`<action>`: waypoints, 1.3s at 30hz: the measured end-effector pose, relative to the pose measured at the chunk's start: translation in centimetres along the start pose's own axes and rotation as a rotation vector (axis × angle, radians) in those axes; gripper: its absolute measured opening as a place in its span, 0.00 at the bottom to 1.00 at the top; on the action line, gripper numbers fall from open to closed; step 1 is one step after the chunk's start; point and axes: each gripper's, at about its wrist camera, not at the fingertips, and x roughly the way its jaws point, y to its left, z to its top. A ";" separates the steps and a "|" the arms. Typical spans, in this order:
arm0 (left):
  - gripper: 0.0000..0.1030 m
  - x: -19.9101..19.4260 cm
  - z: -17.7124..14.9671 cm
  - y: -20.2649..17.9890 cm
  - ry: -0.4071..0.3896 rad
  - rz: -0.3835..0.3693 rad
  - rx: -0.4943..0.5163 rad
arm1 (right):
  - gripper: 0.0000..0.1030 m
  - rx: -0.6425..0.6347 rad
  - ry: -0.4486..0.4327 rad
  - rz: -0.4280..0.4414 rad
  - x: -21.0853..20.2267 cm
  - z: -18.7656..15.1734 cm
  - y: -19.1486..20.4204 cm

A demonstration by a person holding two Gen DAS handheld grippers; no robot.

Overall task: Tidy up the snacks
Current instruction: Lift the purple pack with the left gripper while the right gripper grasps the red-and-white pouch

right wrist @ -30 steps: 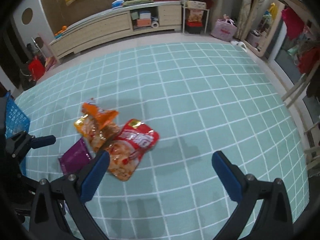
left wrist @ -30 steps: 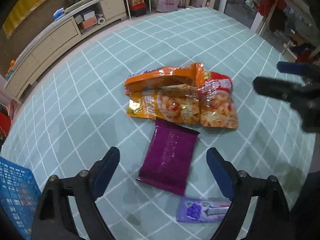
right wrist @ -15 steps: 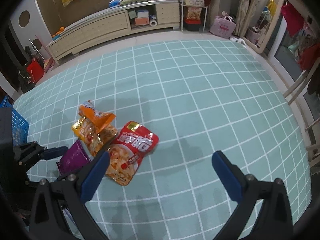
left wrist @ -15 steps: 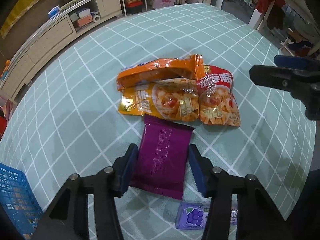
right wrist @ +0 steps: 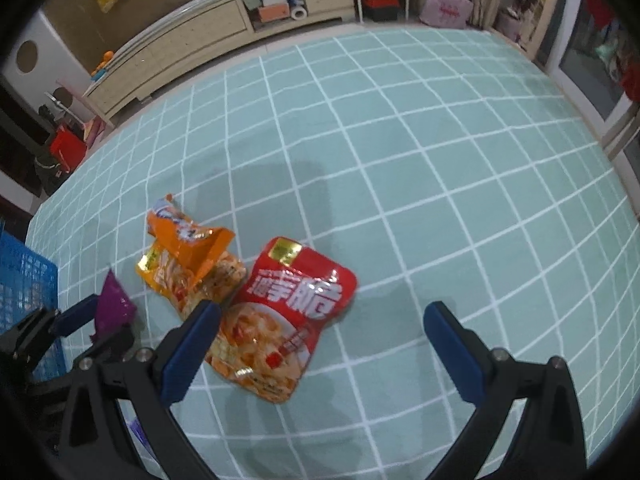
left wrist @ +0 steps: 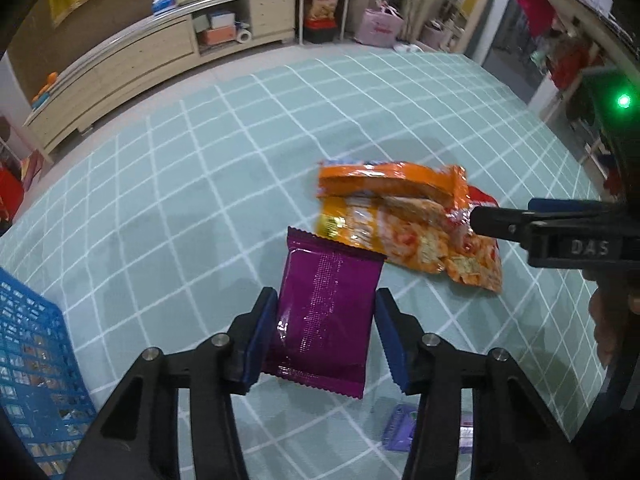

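Gripping purple packet (left wrist: 326, 314) aloft, left gripper (left wrist: 325, 334), right gripper (right wrist: 322, 346) spread.

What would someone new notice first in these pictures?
Probably the purple packet lifted off the green checked mat, gripped between the left claw. Next, the bright pile just beyond it: an orange bag lying partly over a red bag, with the right claw open above them. A blue basket sits at far left.

Seeing teal checked floor mat (right wrist: 420, 184) carrying my orange packets (left wrist: 384, 216), red packet (right wrist: 288, 316), small purple pack (left wrist: 398, 434), blue basket (left wrist: 28, 372).
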 end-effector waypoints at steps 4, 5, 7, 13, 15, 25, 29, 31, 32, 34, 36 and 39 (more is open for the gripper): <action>0.46 -0.4 -0.4 0.5 -0.010 0.020 -0.009 | 1.00 -0.014 0.008 -0.061 0.5 0.3 1.1; 0.46 -0.4 -0.6 0.6 -0.012 0.024 -0.009 | 1.00 -0.025 0.007 -0.090 0.5 0.3 1.4; 0.46 -0.5 -0.7 0.7 -0.016 0.024 -0.009 | 0.99 -0.044 0.008 -0.137 0.7 0.1 1.8; 0.46 0.0 -0.5 0.0 -0.021 0.016 -0.010 | 0.99 -0.016 0.025 -0.127 0.9 -0.1 0.7; 0.46 -0.1 -0.6 0.1 -0.022 0.017 -0.015 | 0.99 -0.009 0.029 -0.109 1.2 -0.1 0.6; 0.46 -0.5 -0.9 0.8 -0.028 0.039 -0.031 | 0.96 -0.077 0.015 -0.118 1.2 -0.8 2.8; 0.46 -0.6 -1.1 1.0 -0.025 0.047 -0.049 | 0.83 -0.126 -0.005 -0.132 0.9 -1.4 4.1; 0.46 -0.7 -1.3 1.1 -0.025 0.051 -0.054 | 0.67 -0.146 -0.022 -0.126 0.4 -1.8 4.7; 0.46 -0.8 -1.4 1.1 -0.026 0.052 -0.056 | 0.62 -0.158 -0.030 -0.121 0.2 -2.1 5.0; 0.46 -1.1 -1.5 1.1 -0.028 0.054 -0.060 | 0.49 -0.172 -0.042 -0.103 -0.3 -2.5 5.4; 0.46 -1.3 -1.7 1.1 -0.027 0.051 -0.064 | 0.44 -0.170 -0.048 -0.080 -0.5 -2.6 5.6; 0.46 -1.6 -2.0 1.0 -0.029 0.051 -0.064 | 0.41 -0.153 -0.051 -0.044 -0.7 -2.9 5.5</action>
